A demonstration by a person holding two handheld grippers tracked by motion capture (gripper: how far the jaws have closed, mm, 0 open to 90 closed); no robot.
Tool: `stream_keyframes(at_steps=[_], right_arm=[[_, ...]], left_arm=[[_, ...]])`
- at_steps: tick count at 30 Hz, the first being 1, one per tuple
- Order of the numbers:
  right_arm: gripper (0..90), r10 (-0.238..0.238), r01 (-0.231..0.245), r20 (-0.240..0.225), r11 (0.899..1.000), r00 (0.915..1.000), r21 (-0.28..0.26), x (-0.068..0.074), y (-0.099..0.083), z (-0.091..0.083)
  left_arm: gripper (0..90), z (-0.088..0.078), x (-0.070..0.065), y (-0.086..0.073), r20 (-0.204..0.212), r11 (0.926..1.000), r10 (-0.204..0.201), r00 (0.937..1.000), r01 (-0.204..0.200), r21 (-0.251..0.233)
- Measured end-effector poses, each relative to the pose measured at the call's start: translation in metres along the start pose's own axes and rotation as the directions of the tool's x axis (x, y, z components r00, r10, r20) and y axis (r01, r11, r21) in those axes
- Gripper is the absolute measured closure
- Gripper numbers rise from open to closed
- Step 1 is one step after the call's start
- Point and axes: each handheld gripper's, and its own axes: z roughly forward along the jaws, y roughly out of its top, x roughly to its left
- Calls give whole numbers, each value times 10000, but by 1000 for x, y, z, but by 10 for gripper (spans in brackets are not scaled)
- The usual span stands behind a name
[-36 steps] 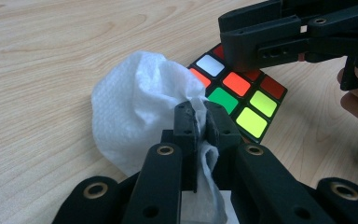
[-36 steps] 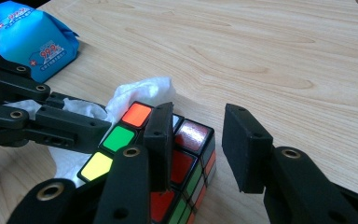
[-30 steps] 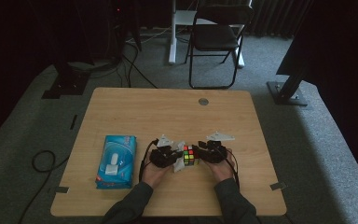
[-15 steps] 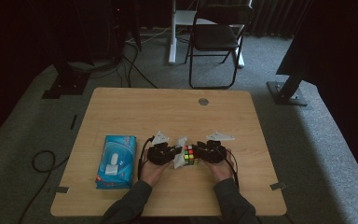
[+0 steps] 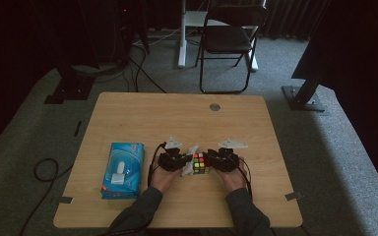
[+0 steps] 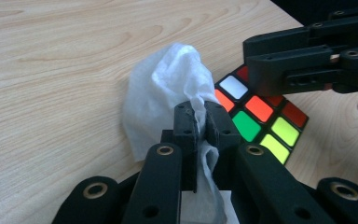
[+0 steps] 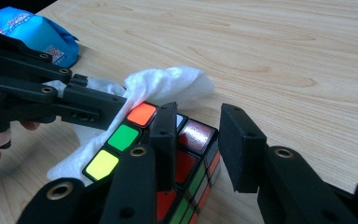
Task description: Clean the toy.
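A colour-sticker puzzle cube [image 5: 200, 163] lies near the table's front edge between both hands. My left gripper [image 6: 204, 112] is shut on a crumpled white tissue [image 6: 168, 79], which rests against the cube [image 6: 256, 121] on its left. My right gripper [image 7: 198, 121] comes in from the right and is shut on the cube [image 7: 121, 137]. One jaw lies across the cube's top and the other sits against its right side. In the high view the left gripper [image 5: 183, 163] and right gripper [image 5: 211, 161] face each other across the cube. The tissue [image 7: 168, 79] bunches behind the cube.
A blue pack of wipes [image 5: 123, 169] lies left of the hands on the wooden table [image 5: 177, 118]. A round grommet [image 5: 215, 106] sits near the table's far edge. A folding chair [image 5: 226, 39] and stands are on the floor beyond.
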Motion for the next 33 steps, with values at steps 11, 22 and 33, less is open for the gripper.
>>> stream_keyframes(at_steps=[11, 22, 33], right_arm=[[676, 2, -2, 13, 10000, 10000, -45, 0, -1, 0], [677, 15, -15, 4, 10000, 10000, -55, 0, -1, 0], [677, 11, -11, 6, 10000, 10000, -66, 0, -1, 0]], left_arm=[[847, 9, 4, -8, -184, 9993, -21, 9998, 28, 380], [849, 22, 4, -17, -554, 9952, 186, 9983, -132, 970], [850, 20, 1, -15, -750, 9941, 304, 9967, -223, 1065]])
